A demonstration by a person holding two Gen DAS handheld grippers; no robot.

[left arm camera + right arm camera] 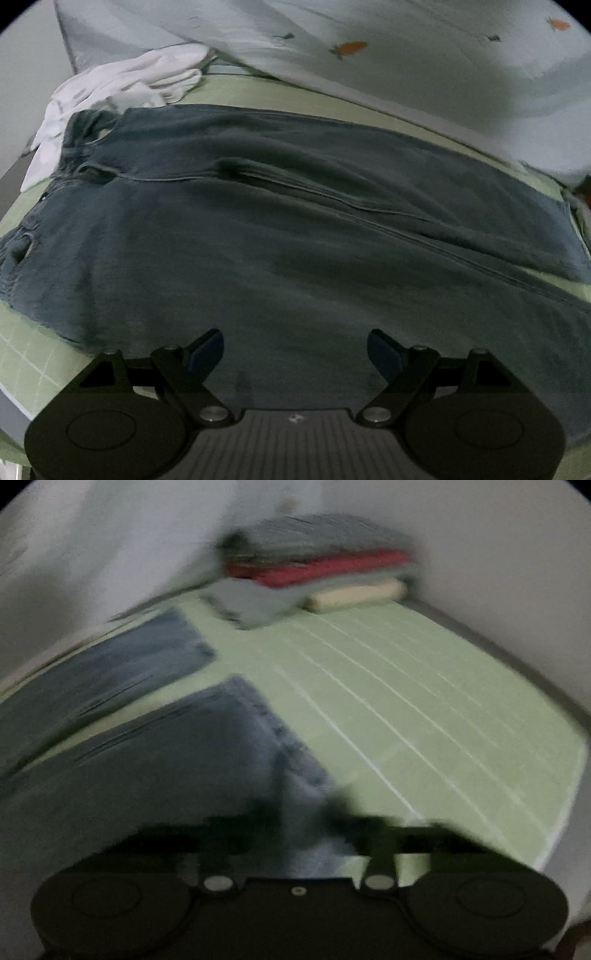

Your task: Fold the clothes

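Observation:
A pair of dark blue jeans (295, 229) lies flat across the green mat, with the waistband at the left and the legs running right. My left gripper (295, 350) hovers just over the near leg. It is open, and its blue pads (207, 350) have nothing between them. The right wrist view is motion-blurred. There the two leg ends (155, 686) lie side by side. My right gripper (303, 808) is at the hem of the near leg, its fingers drawn in on a bunched ridge of denim (295, 786).
A crumpled white garment (122, 85) lies beyond the waistband. Pale bedding with orange prints (369, 48) borders the far side. A stack of folded clothes (317, 565) sits at the mat's far corner by the walls. Bare green gridded mat (424, 701) spreads to the right.

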